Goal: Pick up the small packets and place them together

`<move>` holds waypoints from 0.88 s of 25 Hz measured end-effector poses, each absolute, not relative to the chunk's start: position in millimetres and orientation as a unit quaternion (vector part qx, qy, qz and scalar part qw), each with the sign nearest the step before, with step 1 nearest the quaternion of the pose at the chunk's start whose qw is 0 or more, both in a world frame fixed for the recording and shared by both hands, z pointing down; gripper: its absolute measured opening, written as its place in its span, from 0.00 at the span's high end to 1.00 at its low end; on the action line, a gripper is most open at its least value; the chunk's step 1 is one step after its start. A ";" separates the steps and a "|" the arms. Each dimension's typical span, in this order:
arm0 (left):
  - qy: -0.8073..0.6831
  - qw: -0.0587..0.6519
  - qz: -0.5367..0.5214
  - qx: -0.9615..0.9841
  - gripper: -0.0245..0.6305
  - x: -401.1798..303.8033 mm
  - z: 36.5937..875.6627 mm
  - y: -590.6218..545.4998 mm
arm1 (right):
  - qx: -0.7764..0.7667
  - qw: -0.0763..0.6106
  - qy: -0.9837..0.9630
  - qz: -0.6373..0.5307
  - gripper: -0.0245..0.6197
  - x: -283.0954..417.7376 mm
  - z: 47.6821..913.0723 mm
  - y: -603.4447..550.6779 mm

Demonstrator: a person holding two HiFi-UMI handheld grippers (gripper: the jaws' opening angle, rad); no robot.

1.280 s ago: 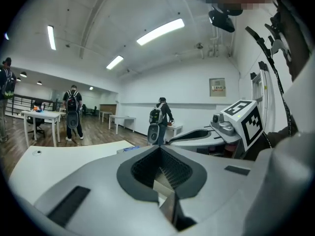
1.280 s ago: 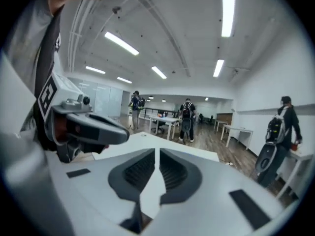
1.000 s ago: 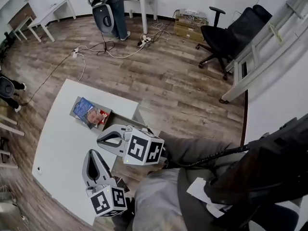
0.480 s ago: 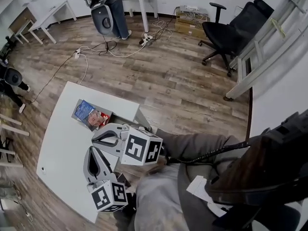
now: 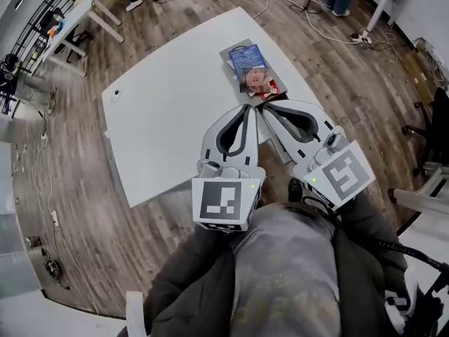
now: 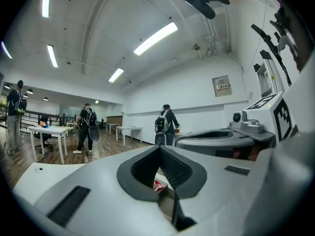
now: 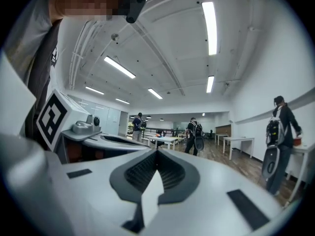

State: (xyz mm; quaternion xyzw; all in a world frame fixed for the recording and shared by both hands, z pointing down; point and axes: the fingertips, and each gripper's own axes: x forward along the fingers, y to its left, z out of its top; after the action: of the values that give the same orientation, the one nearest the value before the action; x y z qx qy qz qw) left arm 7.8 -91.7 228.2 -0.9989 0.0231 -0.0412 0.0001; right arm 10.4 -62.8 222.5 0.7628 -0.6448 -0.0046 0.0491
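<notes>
**Tutor:** Both grippers have shifted since the earlier frame. Then they sat staggered at the desk's corner. Now the left gripper (image 5: 247, 109) and right gripper (image 5: 262, 110) lie side by side and level, tips nearly touching, aimed at 12 o'clock. The head view has turned too, bringing the desk (image 5: 168, 111) to centre.

**Student:** Are the jaws holding anything?

**Tutor:** No. Each pair is closed tip to tip with nothing between. Through the left pair's gap only a red corner of a packet shows beyond.

**Student:** Where are the packets?

**Tutor:** The packets (image 5: 253, 73) overlap in one pile on a grey mat (image 5: 229, 52), just at 12 o'clock of the tips, by the desk's edge at 1 o'clock. They already lie together, which fits either a pile just gathered or one waiting to be handled.

**Student:** What makes for good handling here?

**Tutor:** Probably care with spacing. The tips sit close to each other and to the pile. Keep them from knocking together, and from nudging the thin, slippery-looking packets off the mat toward the edge.
</notes>
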 end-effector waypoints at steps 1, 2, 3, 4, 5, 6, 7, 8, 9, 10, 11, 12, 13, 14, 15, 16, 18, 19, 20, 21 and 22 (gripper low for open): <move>0.026 0.003 -0.041 -0.999 0.96 8.6 227.7 -90.7 | 0.762 0.048 -0.645 -0.003 0.95 11.7 222.5 -62.8; 0.029 0.005 -0.041 -0.999 0.96 9.2 227.6 -89.2 | 0.762 0.047 -0.646 0.000 0.95 13.2 223.7 -62.3; 0.031 0.006 -0.042 -0.999 0.96 9.3 227.9 -87.2 | 0.762 0.046 -0.646 0.003 0.95 14.6 225.3 -61.2; 0.031 0.006 -0.042 -0.999 0.96 9.2 228.5 -84.8 | 0.762 0.045 -0.645 0.005 0.95 16.1 226.3 -59.4; 0.032 0.005 -0.043 -0.999 0.96 9.0 229.5 -82.3 | 0.764 0.043 -0.644 0.005 0.95 18.2 226.8 -56.7; 0.032 0.004 -0.045 -0.998 0.96 9.0 231.0 -79.9 | 0.767 0.042 -0.640 0.003 0.95 21.1 226.9 -53.4; 0.033 0.003 -0.048 -0.998 0.96 9.3 232.4 -77.7 | 0.771 0.040 -0.636 0.002 0.95 24.9 226.6 -49.8; 0.034 0.002 -0.050 -0.998 0.96 9.7 233.3 -75.7 | 0.775 0.037 -0.631 0.001 0.95 28.7 226.0 -46.4; 0.034 0.001 -0.052 -0.998 0.96 10.2 233.6 -73.9 | 0.778 0.035 -0.627 0.002 0.95 31.9 225.7 -43.5; 0.033 0.000 -0.053 -0.998 0.96 10.8 233.3 -72.0 | 0.780 0.033 -0.625 0.004 0.95 33.8 226.0 -41.4; 0.033 -0.001 -0.054 -0.998 0.96 11.7 232.7 -70.2 | 0.780 0.032 -0.625 0.005 0.95 34.4 226.2 -40.2; 0.032 -0.002 -0.054 -0.998 0.96 12.8 231.8 -68.3 | 0.779 0.032 -0.626 0.005 0.95 34.2 225.7 -39.8; 0.031 -0.002 -0.054 -0.998 0.96 13.9 230.9 -66.6 | 0.777 0.034 -0.628 0.004 0.95 33.5 224.9 -40.1; 0.031 -0.003 -0.054 -0.998 0.96 15.0 230.1 -65.2 | 0.776 0.036 -0.630 0.002 0.95 32.9 224.4 -40.8; 0.031 -0.003 -0.053 -0.998 0.96 15.8 229.7 -64.3 | 0.775 0.038 -0.631 0.000 0.95 32.3 224.2 -41.4; 0.031 -0.003 -0.053 -0.998 0.96 16.2 229.7 -63.7 | 0.774 0.039 -0.632 -0.002 0.95 32.1 224.4 -41.6; 0.030 -0.002 -0.053 -0.998 0.96 17.0 230.2 -62.5 | 0.774 0.040 -0.632 0.000 0.95 32.8 225.7 -40.1; 0.029 -0.001 -0.053 -0.998 0.96 17.4 230.6 -61.5 | 0.775 0.040 -0.630 0.001 0.95 33.5 226.3 -38.7; 0.027 0.000 -0.053 -0.998 0.96 17.8 231.1 -60.4 | 0.776 0.040 -0.629 0.001 0.95 34.3 226.6 -37.5; 0.025 0.001 -0.053 -0.998 0.96 18.1 231.7 -59.5 | 0.777 0.041 -0.628 0.002 0.95 34.8 226.9 -36.6; 0.024 0.001 -0.054 -0.998 0.96 18.3 232.4 -58.7 | 0.777 0.041 -0.628 0.002 0.95 35.1 227.7 -36.0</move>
State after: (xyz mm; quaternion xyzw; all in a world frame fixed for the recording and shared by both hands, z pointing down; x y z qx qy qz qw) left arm 18.3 -58.7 232.4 -0.9983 0.0239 -0.0540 0.0007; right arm 35.1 -36.0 227.7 0.7775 -0.6276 0.0021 0.0411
